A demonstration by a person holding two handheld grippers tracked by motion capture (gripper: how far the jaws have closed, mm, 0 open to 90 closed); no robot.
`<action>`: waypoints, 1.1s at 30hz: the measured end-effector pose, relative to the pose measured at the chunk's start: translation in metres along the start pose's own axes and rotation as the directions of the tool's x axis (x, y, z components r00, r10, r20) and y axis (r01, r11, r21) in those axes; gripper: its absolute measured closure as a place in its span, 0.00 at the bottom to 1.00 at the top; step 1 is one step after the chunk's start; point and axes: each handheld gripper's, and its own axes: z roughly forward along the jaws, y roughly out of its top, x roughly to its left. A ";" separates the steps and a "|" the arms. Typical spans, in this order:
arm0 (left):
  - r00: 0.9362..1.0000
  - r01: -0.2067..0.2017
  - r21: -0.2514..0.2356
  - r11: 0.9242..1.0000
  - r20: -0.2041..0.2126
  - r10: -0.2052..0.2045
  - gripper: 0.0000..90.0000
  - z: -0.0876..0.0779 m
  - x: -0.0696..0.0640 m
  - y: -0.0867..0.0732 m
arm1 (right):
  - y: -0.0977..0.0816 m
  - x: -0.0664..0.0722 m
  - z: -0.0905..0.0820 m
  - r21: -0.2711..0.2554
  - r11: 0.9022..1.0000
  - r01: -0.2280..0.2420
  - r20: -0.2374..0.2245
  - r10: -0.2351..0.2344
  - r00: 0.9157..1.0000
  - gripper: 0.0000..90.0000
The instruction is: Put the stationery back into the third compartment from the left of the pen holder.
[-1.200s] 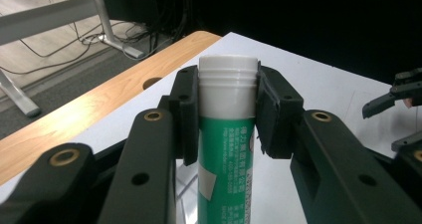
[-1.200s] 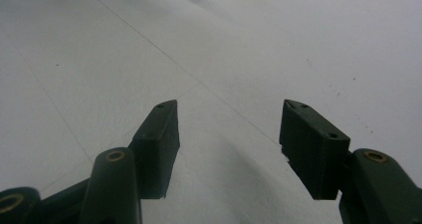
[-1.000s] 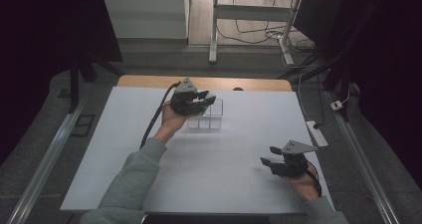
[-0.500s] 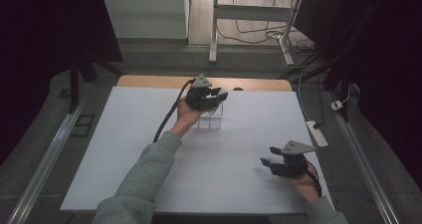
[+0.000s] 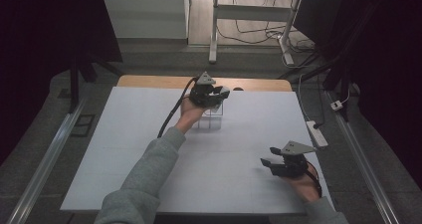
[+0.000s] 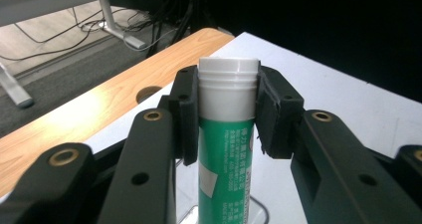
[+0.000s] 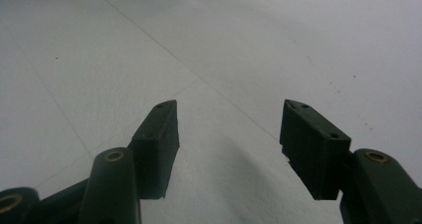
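My left gripper point(image 6: 228, 114) is shut on a green tube point(image 6: 226, 149) with a white cap; its pads press on the tube just below the cap and hold it upright. In the high view the left gripper point(image 5: 213, 92) hangs over the far side of a clear compartmented holder point(image 5: 211, 120) on the white board. Near the board's front right corner my right gripper point(image 5: 271, 163) rests low and points left. Its jaws stand open with nothing between them, as the right gripper point(image 7: 229, 134) itself shows.
The white board point(image 5: 124, 149) lies on a wooden table point(image 5: 149, 81) whose far edge has a round hole point(image 6: 149, 92). A white power strip point(image 5: 317, 133) lies beside the board's right edge. Desk legs and cables stand on the floor beyond.
My left hand has carried the tube to the right, to above the clear holder's far side. The right gripper has stayed in place.
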 end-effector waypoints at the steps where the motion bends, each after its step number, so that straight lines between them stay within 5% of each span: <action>1: 1.000 0.002 0.004 1.000 0.004 -0.002 0.71 0.000 0.001 -0.001 | 0.000 0.000 0.000 0.000 1.000 0.001 0.000 -0.001 1.000 0.45; 3: 1.000 0.007 0.018 1.000 0.023 -0.007 0.70 0.001 0.002 -0.002 | 0.000 0.000 0.000 0.000 1.000 0.000 -0.001 0.000 1.000 0.45; 6: 1.000 0.010 0.031 0.999 0.007 -0.011 0.50 -0.003 0.002 -0.002 | 0.000 0.000 0.000 -0.005 1.000 0.000 0.006 0.000 1.000 0.45; 10: 1.000 0.020 0.043 0.999 0.002 -0.020 0.43 -0.011 0.004 -0.002 | 0.000 0.000 0.000 -0.001 1.000 0.003 0.003 -0.003 1.000 0.45; 21: 1.000 0.008 0.067 0.998 0.030 -0.010 0.41 -0.035 0.004 -0.020 | 0.000 0.000 -0.001 -0.005 1.000 -0.001 0.005 0.001 1.000 0.45; 33: 0.998 -0.001 0.070 0.998 0.061 -0.003 0.41 -0.086 0.004 -0.047 | 0.000 -0.002 -0.002 -0.016 1.000 -0.006 -0.001 0.006 1.000 0.44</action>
